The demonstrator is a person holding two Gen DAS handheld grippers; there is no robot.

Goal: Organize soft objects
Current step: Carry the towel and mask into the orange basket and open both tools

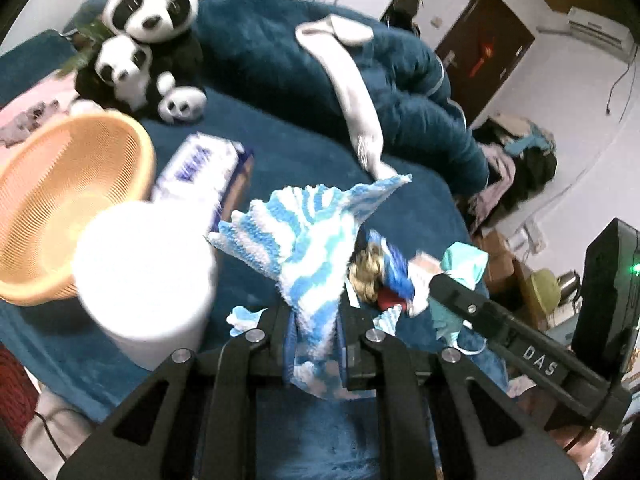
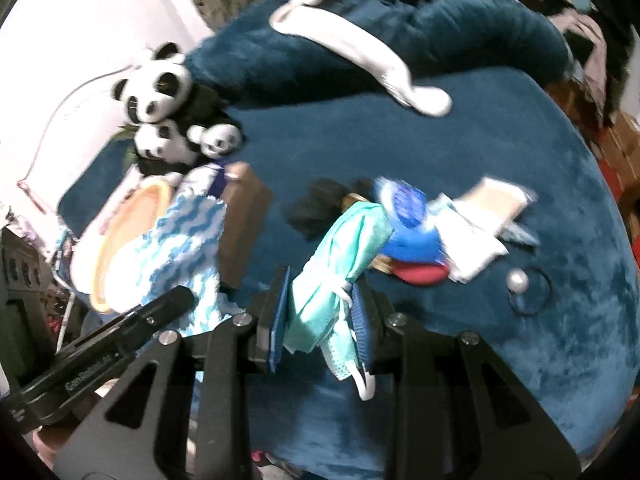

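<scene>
At lower centre, the left claw [image 1: 312,344] grips a blue-and-white knitted cloth [image 1: 308,248] and the right claw [image 2: 320,320] a mint-green fabric piece [image 2: 344,248], both lifted off the teal plush bed [image 2: 440,152], likely bound for the orange mesh basket [image 1: 64,184] at left.

blue bed [image 2: 440,152], panda toys [image 1: 148,40], orange basket [image 1: 60,184], white socks [image 1: 352,80], hair tie w/ bead [image 2: 528,284]
</scene>
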